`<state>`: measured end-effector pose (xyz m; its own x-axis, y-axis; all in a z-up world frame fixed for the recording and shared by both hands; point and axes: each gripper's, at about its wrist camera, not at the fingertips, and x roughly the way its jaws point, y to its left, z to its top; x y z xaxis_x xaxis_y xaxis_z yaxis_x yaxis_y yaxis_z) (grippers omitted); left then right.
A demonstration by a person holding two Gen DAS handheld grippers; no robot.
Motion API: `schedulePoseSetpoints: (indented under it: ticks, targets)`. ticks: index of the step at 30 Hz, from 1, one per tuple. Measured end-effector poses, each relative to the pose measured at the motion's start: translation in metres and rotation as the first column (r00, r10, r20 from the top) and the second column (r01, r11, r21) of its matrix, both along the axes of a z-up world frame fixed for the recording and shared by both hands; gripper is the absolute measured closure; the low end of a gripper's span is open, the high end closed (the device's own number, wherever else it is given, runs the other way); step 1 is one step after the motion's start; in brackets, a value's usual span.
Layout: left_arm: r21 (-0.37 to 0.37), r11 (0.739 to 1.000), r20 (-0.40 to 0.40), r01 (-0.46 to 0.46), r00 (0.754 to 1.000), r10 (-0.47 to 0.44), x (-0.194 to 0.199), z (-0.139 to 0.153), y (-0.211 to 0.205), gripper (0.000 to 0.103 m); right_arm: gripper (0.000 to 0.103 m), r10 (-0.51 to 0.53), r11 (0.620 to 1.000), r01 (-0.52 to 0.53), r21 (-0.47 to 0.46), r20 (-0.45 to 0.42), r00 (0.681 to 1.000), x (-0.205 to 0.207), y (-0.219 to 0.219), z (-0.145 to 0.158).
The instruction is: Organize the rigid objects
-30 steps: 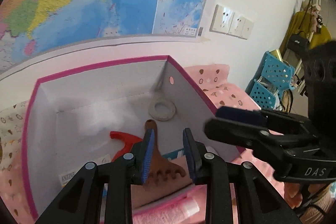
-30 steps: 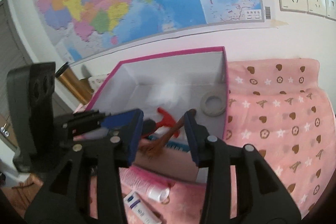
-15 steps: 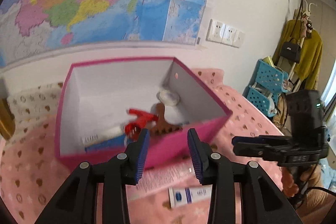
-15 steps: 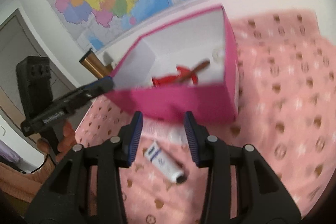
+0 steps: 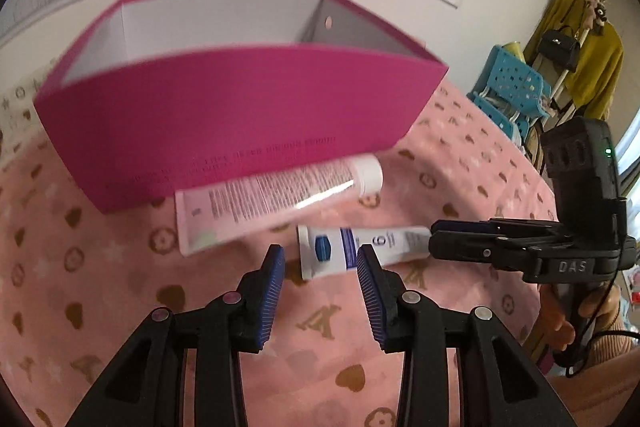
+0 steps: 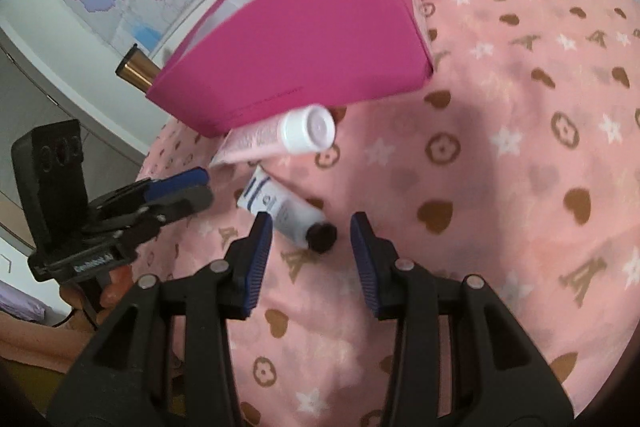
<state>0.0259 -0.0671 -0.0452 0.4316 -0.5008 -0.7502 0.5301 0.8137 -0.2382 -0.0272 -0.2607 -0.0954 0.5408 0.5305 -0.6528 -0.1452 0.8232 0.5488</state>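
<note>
Both of your tools are empty right now: the left gripper (image 5: pixel 321 269) has its jaws apart with nothing between the pads, and the right gripper (image 6: pixel 311 233) also stands open, framing the dark cap end of the small white tube (image 6: pixel 282 211) without pressing on it. That white tube (image 5: pixel 362 247) lies flat on the pink patterned cloth (image 6: pixel 500 147), in front of the pink box (image 5: pixel 240 119) and just beside the larger pink tube (image 5: pixel 276 197), which rests against the box's front wall. Judging by where both tools point, the step in hand is picking up the white tube, and your right gripper looks better placed for it. To do it well, bring the pads down either side of the body rather than the cap, so the jaws close across the narrow width and not along the length; keep the fingertips clear of the cloth so you don't pinch fabric. Watch the left gripper, which sits near the tube's flat crimped end, so the two tools don't crowd each other. The tube's long axis runs nearly across the left wrist view, cap toward the right gripper (image 5: pixel 460 245) and crimp toward the left. In the right wrist view it slants, the cap nearest you and the crimp pointing away toward the box (image 6: pixel 304 39). The pink tube (image 6: pixel 280 137) lies roughly parallel, its white cap on the same side.
</note>
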Motion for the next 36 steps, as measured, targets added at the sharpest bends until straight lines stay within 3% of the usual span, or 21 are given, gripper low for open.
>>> schedulePoseSetpoints:
  ticks: [12, 36]
  targets:
    - [0.009, 1.000, -0.059, -0.008, 0.998, 0.008, 0.010, -0.020, -0.004, 0.065, 0.060, -0.007, 1.000, 0.007, -0.030, 0.018, 1.000, -0.005, 0.010, -0.002]
    - [0.033, 0.999, -0.041, 0.026, 0.999, -0.025, 0.018, -0.017, -0.019, 0.059, 0.065, -0.024, 0.999, 0.024, -0.036, 0.018, 1.000, -0.011, 0.015, -0.003]
